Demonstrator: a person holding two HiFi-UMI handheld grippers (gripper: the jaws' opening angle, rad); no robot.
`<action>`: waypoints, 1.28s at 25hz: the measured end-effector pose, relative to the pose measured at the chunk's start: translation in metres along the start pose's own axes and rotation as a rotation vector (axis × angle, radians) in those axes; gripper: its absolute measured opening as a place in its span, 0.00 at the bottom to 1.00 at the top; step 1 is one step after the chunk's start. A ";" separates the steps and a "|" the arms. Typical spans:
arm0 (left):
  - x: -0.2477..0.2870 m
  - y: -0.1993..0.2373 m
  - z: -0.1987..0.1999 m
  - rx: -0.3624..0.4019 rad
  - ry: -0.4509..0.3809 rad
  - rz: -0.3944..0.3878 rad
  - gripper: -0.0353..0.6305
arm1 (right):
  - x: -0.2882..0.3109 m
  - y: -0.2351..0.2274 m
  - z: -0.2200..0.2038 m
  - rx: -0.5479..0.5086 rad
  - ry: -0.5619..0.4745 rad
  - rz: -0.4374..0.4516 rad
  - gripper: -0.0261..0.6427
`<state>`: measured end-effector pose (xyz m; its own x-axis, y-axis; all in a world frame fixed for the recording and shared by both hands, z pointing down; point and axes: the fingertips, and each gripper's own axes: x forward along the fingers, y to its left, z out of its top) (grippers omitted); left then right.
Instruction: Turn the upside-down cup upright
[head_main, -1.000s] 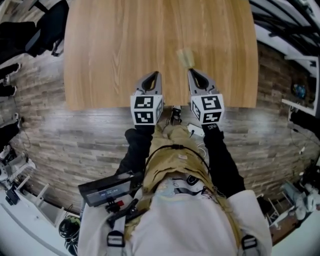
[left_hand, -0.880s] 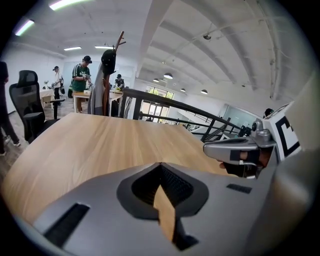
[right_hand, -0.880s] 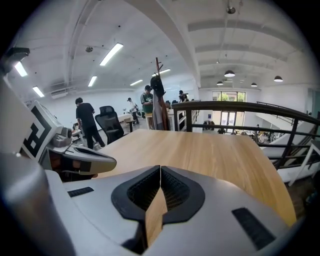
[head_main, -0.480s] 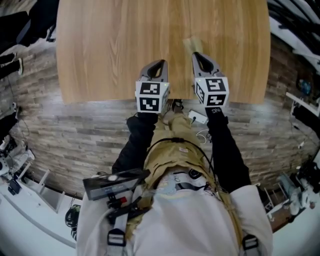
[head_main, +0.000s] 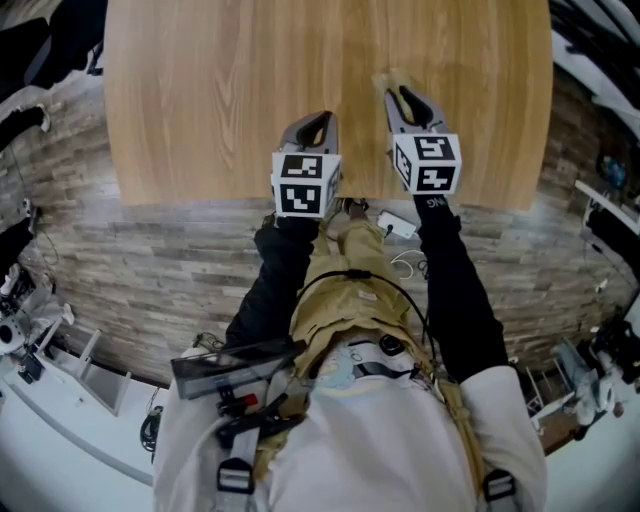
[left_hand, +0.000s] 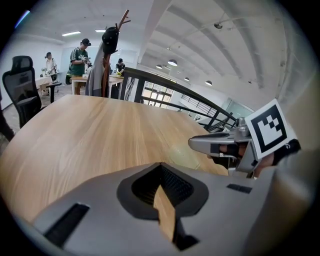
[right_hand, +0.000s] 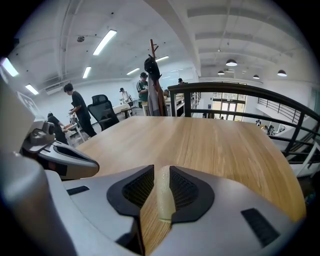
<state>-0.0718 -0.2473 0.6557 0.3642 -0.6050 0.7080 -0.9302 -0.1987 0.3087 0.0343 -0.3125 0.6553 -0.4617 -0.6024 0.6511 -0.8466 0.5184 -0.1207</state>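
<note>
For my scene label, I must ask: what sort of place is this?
Probably an open-plan office or lab: an office chair, people at a desk, and a coat stand beyond the table.

A wooden table (head_main: 250, 80) stands on grey plank flooring (head_main: 150, 270) under ceiling strip lights (right_hand: 104, 42)

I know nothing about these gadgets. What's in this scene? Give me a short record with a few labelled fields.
surface: wooden table
object: pale translucent cup on the table, at the right tool's tip
left tool: jaws together, nothing between them, over the table's near edge
right tool: jaws nearly together, cup showing in their narrow gap; grip unclear
background: people, coat stand
</note>
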 end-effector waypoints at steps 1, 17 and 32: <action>0.002 0.000 0.001 -0.001 -0.001 0.000 0.06 | 0.003 -0.002 -0.001 0.000 0.011 0.000 0.19; 0.007 0.016 0.003 -0.023 0.021 0.022 0.06 | 0.065 -0.021 -0.028 -0.012 0.260 0.009 0.64; -0.004 0.025 -0.010 -0.026 0.024 0.049 0.06 | 0.070 -0.027 -0.045 -0.005 0.219 -0.023 0.61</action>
<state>-0.0965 -0.2419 0.6671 0.3200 -0.5949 0.7374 -0.9454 -0.1490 0.2900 0.0367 -0.3407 0.7376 -0.3732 -0.4678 0.8012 -0.8548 0.5091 -0.1008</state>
